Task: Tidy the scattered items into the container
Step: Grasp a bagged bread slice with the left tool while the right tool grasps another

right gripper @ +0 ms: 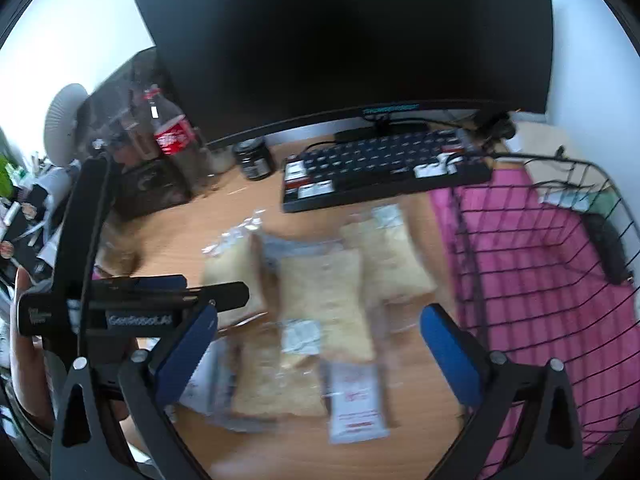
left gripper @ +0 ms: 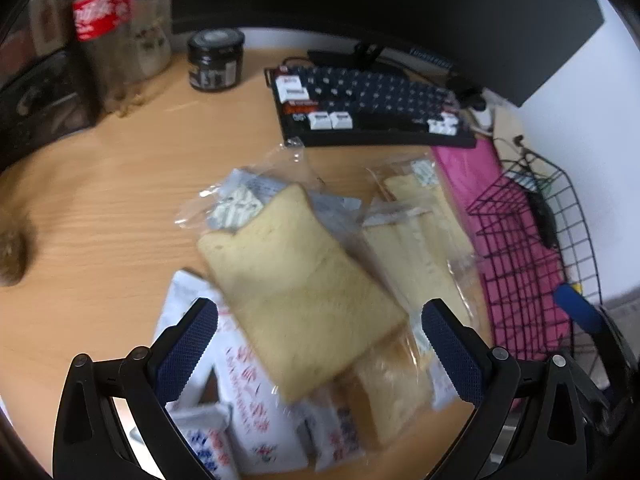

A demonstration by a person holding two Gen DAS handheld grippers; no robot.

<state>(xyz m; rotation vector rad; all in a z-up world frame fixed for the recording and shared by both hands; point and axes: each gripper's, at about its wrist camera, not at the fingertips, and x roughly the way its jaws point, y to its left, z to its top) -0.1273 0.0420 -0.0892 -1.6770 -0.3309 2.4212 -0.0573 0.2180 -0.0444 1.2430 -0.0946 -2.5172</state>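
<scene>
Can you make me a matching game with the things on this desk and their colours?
Things:
1. wire basket
2. cola bottle label
3. keyboard
4. left gripper pads

Colours:
A. red
B. blue
C. black wire over pink cloth
D. dark keys with a few white ones

Pairs: 1-C, 2-A, 3-D, 4-B

Motion blur is smearing the white packets (left gripper: 256, 412), leaving their print unreadable; the cola bottle (left gripper: 102, 20) is running off the left wrist view's top edge
</scene>
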